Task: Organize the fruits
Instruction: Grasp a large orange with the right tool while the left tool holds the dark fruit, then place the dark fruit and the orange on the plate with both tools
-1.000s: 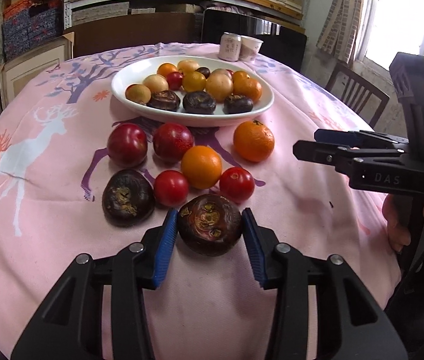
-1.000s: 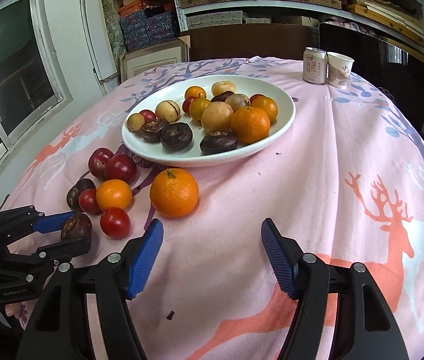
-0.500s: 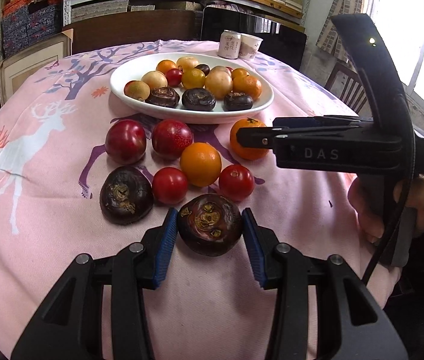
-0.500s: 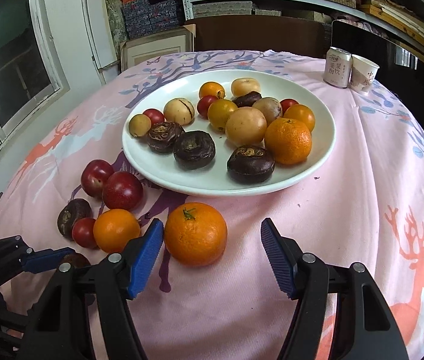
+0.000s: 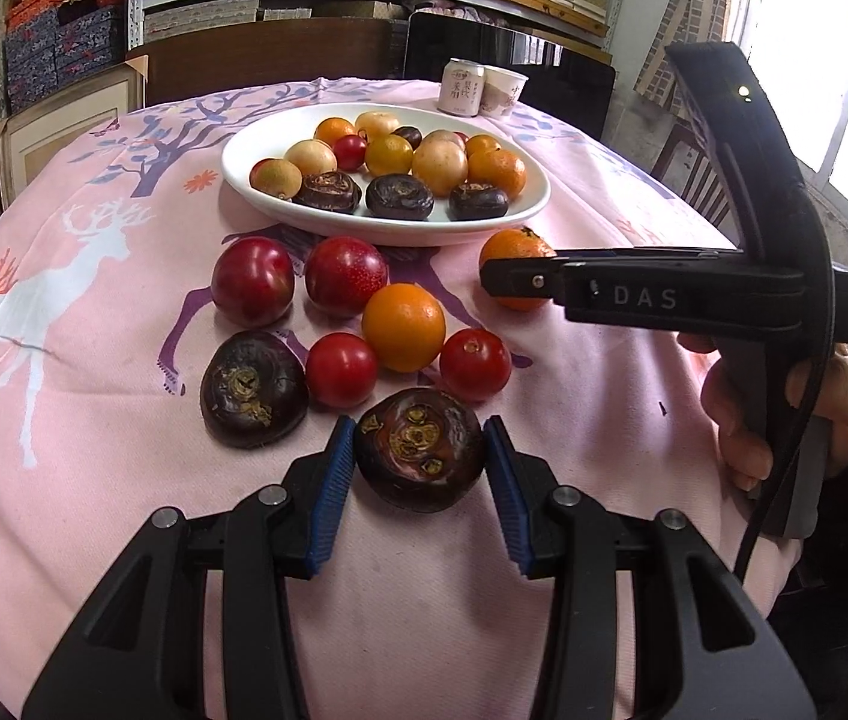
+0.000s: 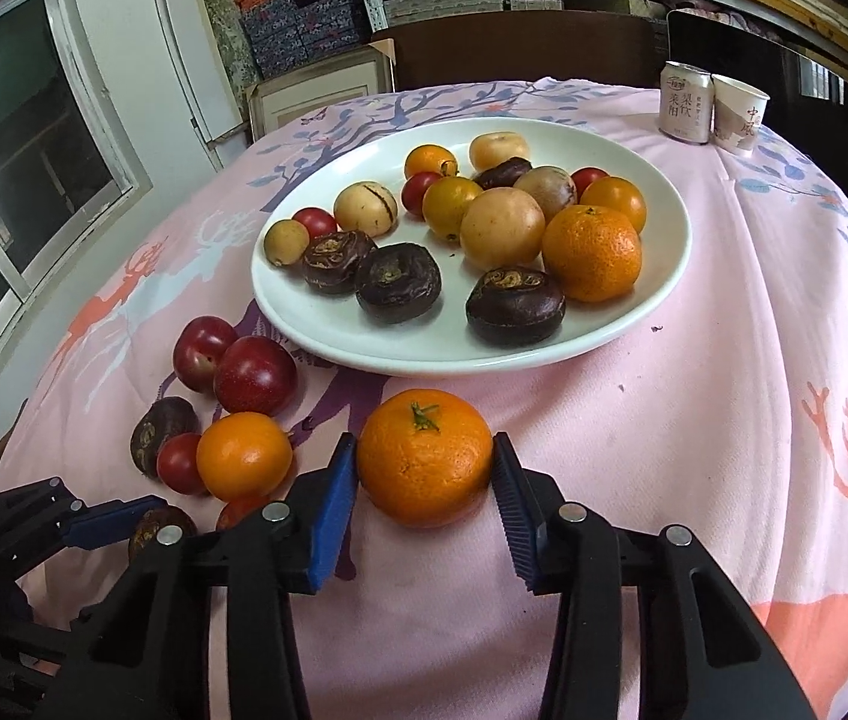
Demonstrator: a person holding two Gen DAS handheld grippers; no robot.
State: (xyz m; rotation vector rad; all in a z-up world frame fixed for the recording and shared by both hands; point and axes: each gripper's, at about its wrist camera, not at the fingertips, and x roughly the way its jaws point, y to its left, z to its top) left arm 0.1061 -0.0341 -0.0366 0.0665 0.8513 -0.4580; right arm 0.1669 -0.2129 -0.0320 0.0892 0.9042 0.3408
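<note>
Fruit: white plate (image 6: pixel 658 300) on pink cloth (image 6: pixel 754 420) holds most. Tangerine (image 6: pixel 424 459) sits on cloth just before plate, between right gripper (image 6: pixel 424 474) pads; jaws just closed, pinching it, after standing spread beside it. Dark chestnut (image 5: pixel 417 456) on cloth, pinched by left gripper (image 5: pixel 417 468), unchanged.

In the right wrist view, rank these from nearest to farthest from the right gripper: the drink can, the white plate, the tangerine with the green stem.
1. Tangerine: between the right gripper's blue pads, on the cloth.
2. White plate: just beyond it, mid-table.
3. Drink can: far edge, right, beside a paper cup.
</note>
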